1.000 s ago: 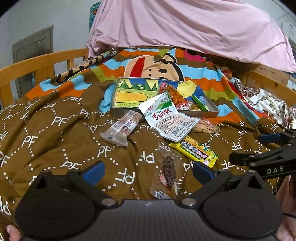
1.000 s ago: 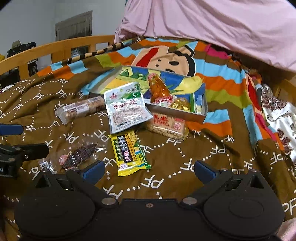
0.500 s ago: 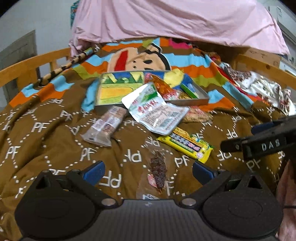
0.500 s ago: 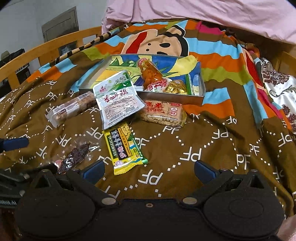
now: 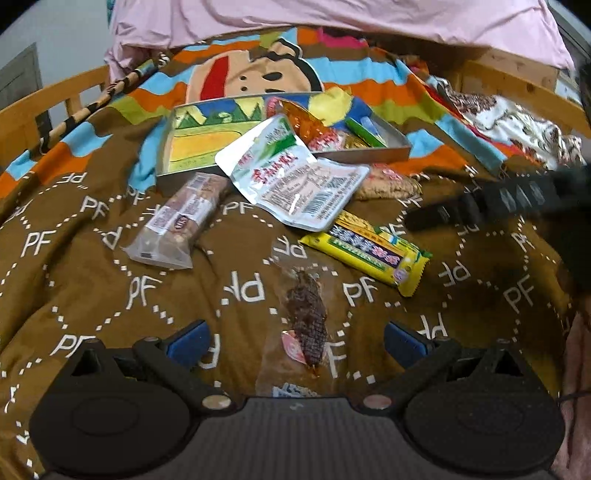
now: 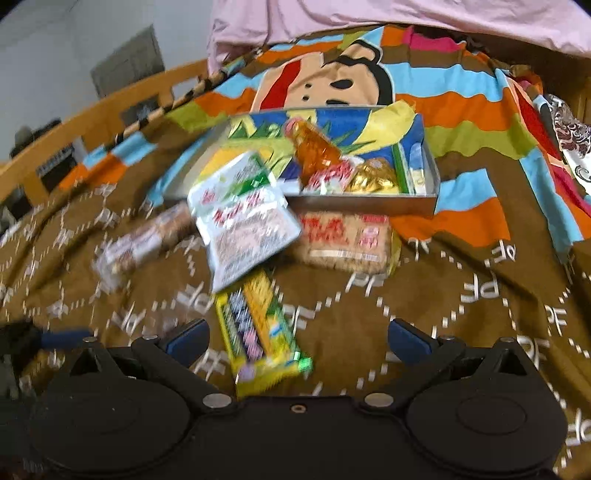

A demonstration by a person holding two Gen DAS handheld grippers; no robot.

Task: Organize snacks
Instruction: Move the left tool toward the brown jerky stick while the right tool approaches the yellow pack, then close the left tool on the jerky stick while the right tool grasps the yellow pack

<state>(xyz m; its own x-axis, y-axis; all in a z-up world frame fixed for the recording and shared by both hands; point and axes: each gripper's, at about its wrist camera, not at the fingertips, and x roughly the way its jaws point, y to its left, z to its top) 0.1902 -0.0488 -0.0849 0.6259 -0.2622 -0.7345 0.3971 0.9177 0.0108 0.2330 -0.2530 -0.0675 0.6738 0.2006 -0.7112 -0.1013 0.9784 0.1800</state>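
Observation:
Snack packs lie on a brown blanket in front of a shallow metal tin (image 5: 400, 149) (image 6: 430, 201) that holds several snacks. My left gripper (image 5: 295, 338) is open and empty, with a clear pack of dark dried meat (image 5: 306, 321) lying between its fingers. My right gripper (image 6: 297, 338) is open and empty over a yellow bar (image 6: 258, 328) (image 5: 365, 251). A white-and-green pouch (image 5: 291, 181) (image 6: 243, 221) leans on the tin's front. A clear biscuit pack (image 5: 177, 225) (image 6: 147, 240) lies left. A cracker pack (image 6: 343, 240) lies before the tin.
The blanket (image 5: 92, 295) covers a bed with a wooden rail (image 5: 48, 99) (image 6: 110, 110) on the left and a pink quilt (image 5: 332, 14) behind. The right gripper's body (image 5: 498, 199) shows at the right edge of the left wrist view.
Both grippers have moved forward and lower toward the snacks. The dried meat pack now lies between the left fingers and the yellow bar between the right fingers. Nothing was taken hold of.

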